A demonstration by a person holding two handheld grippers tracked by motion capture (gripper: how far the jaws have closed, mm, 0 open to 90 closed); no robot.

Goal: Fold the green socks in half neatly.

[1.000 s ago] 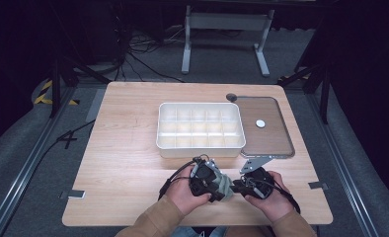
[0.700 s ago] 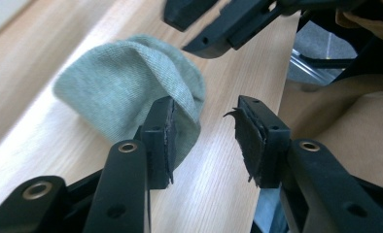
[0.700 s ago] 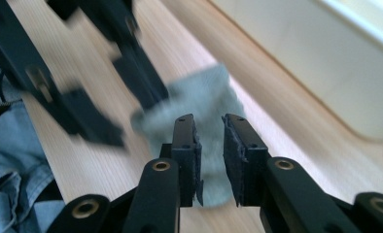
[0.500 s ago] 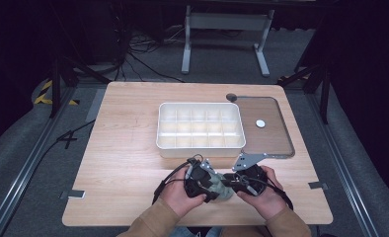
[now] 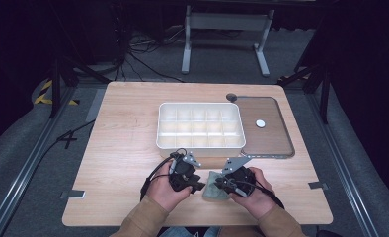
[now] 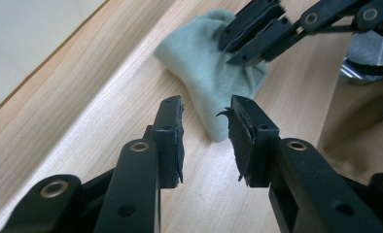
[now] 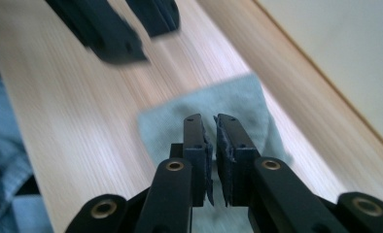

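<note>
Small green cloth [image 5: 215, 191] sits low in the high view, center of the frame, on the wooden table [image 5: 123, 148] between the 2 hands. Left gripper [image 6: 205, 133] has its jaws apart, the cloth just past the tips. Right gripper [image 7: 208, 145] is nearly closed over the cloth; can't tell if it's pinching fabric. White divided tray [image 5: 201, 126] sits mid-frame above.

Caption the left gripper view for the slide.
Open left gripper faces a pale green cloth on the wooden table; right gripper at its far edge.
</note>
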